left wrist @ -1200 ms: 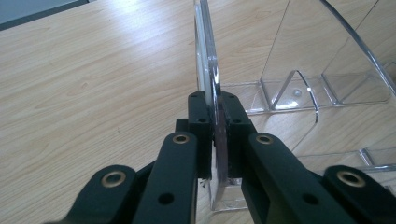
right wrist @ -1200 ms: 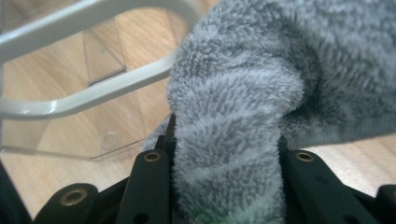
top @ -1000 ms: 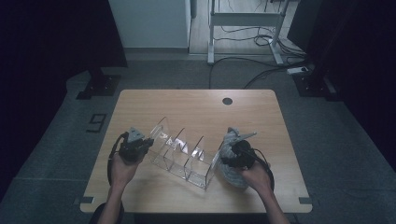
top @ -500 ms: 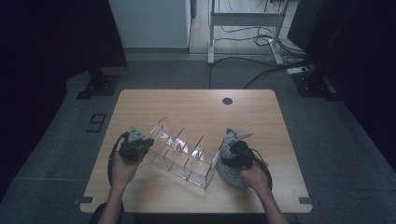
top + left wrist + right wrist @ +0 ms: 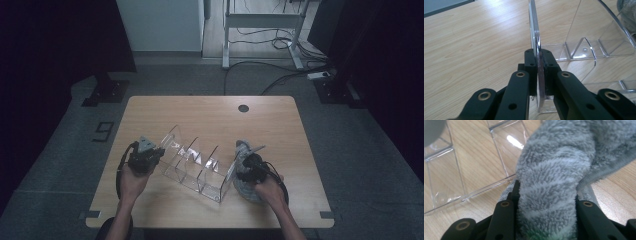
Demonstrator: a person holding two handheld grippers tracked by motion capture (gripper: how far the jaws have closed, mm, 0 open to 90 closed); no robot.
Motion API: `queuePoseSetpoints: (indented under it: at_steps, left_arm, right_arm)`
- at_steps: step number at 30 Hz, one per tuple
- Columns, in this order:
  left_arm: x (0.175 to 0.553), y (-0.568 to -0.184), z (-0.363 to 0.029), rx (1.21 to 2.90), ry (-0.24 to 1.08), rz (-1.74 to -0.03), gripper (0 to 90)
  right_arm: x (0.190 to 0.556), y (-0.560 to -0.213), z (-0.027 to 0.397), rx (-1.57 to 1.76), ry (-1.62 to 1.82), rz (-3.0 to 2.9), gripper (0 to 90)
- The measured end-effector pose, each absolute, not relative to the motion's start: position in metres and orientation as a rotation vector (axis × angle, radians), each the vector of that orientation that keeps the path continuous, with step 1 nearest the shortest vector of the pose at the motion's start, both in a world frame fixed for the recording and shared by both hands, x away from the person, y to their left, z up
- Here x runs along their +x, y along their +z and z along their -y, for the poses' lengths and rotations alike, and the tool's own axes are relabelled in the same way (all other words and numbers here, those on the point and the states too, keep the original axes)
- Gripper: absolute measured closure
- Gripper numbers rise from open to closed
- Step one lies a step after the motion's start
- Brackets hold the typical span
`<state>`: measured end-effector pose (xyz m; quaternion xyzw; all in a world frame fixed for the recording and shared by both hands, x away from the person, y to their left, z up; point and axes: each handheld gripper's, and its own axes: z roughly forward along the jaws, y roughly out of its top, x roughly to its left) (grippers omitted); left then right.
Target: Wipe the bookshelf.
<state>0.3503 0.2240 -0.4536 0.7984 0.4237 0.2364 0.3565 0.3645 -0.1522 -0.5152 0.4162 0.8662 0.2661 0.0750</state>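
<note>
Since the earlier frame, the right gripper (image 5: 246,165) has sunk slightly, clamping the fluffy grey cloth (image 5: 554,182) beside the clear acrylic divided organizer (image 5: 192,162); the left gripper (image 5: 538,67) pinches its left wall. The counter (image 5: 210,112) lies open beyond.

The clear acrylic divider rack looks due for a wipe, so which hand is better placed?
Probably right: the right gripper grips the grey fluffy cloth beside the clear acrylic rack, while the left gripper clamps its end wall.

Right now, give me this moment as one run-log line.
left gripper: shut on clear organizer end wall | right gripper: shut on grey cloth, beside organizer's other end | table: wood
</note>
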Motion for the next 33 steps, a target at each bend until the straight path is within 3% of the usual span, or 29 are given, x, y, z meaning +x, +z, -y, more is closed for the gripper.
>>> queuePoseSetpoints:
  at_steps: [33]
  left_arm:
    - [0.349, -0.453, -0.221, 2.067, 0.642, -1.105, 85.1]
  right_arm:
    - [0.310, -0.508, 0.128, 1.008, 0.873, -2.806, 63.4]
